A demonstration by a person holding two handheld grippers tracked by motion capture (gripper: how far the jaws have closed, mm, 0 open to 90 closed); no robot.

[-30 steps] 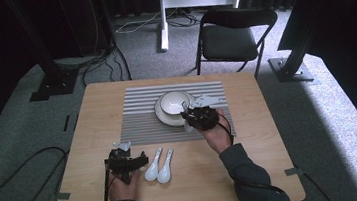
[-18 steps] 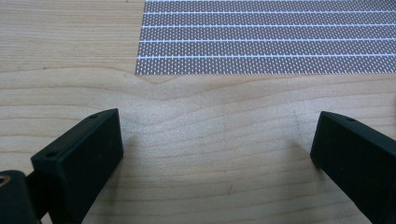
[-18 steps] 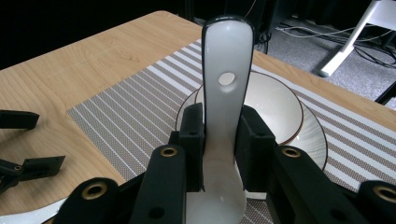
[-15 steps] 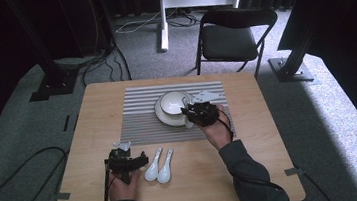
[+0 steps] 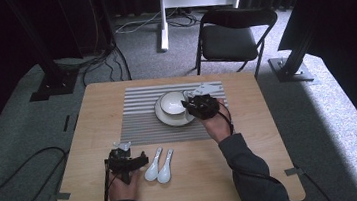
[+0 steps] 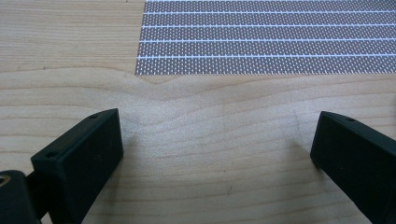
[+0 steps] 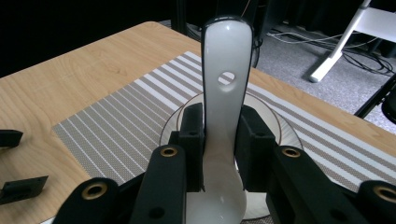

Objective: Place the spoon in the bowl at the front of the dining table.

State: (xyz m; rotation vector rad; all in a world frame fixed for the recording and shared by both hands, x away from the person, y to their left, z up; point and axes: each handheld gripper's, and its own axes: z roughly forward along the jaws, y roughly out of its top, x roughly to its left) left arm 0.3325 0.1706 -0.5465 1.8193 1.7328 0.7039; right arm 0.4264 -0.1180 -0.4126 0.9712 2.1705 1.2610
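Glossy white ceramic spoon (image 7: 223,116), handle pierced by a round hole, clamped upright between the black blocky jaws of the right gripper (image 5: 201,106), just at 3 o'clock of a round white bowl (image 5: 171,102) on its plate (image 5: 164,117). Left gripper (image 5: 124,161) low at 7 o'clock, jaws spread wide over bare pale wood grain. Two more spoons (image 5: 157,165) beside it. Woven grey-and-white striped placemat (image 5: 138,116) on the wooden table (image 5: 256,137); grey carpet, black folding chair (image 5: 234,37) at 12 o'clock.

my fingers (image 7: 194,140): black | spoon (image 7: 225,93) between them: glossy white | placemat (image 5: 141,119): grey with thin white stripes | bowl (image 5: 171,102) and plate (image 5: 168,119): white | two spoons (image 5: 157,165) on worktop: white | worktop (image 5: 251,138): pale wood grain | chair (image 5: 232,37): black
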